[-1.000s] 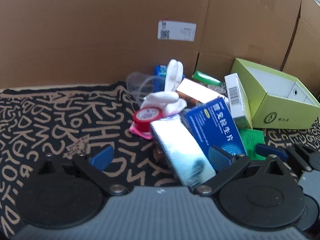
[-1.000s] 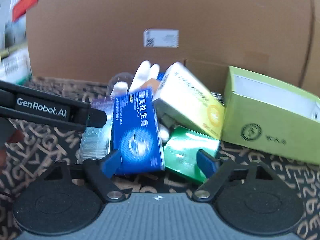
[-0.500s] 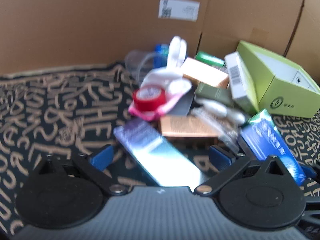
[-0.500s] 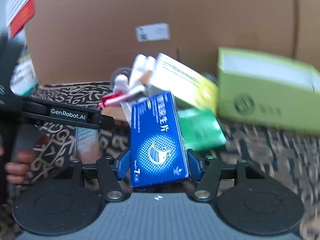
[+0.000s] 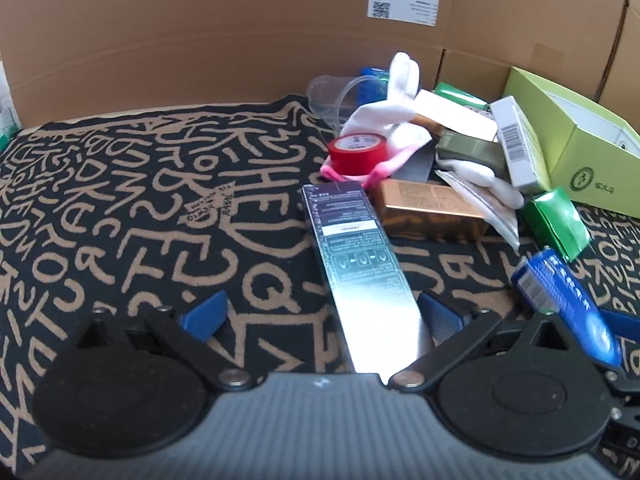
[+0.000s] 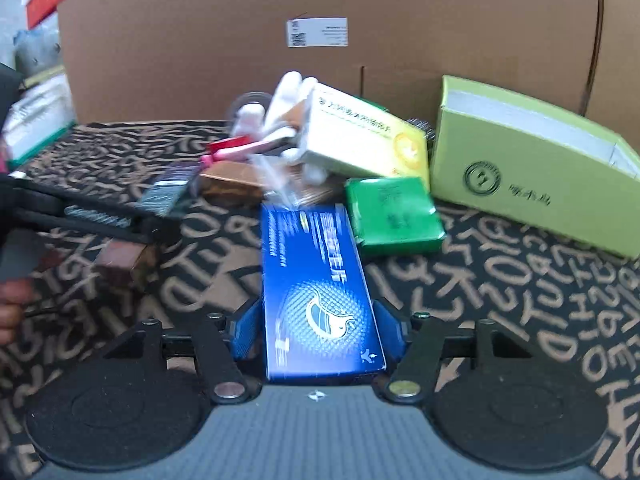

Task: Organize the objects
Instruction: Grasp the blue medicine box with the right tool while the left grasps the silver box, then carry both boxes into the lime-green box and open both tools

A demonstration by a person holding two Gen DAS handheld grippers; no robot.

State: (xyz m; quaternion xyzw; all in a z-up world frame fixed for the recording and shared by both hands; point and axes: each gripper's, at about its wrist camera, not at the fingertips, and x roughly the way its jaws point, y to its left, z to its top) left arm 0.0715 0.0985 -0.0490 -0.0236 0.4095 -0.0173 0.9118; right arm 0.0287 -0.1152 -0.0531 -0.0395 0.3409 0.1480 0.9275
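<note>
We count two grippers. The right gripper has its jaws clamped on the sides of one glossy blue rectangular medicine box; they closed onto it within the last moment, and it stands out ahead of them over the black desk cloth with tan lettering. The left gripper has its jaws wide apart; one long dark box with a silvery sheen lies between them, just beside the right-hand pad, though we cannot tell whether it touches.

In the pile behind we count one red roll of tape, one white fabric glove — a second white piece lies lower, possibly another glove — one copper-brown carton, one olive-green box, one white box with a barcode, one clear plastic cup and one open lime-green cardboard box. There are two green foil packets: one flat in front, one at the back.

A blue item behind the glove is mostly hidden. The right view is blurred around the pile. At its left edge a person's fingers are cut off by the frame. A brown cardboard wall with one white label closes the back.
</note>
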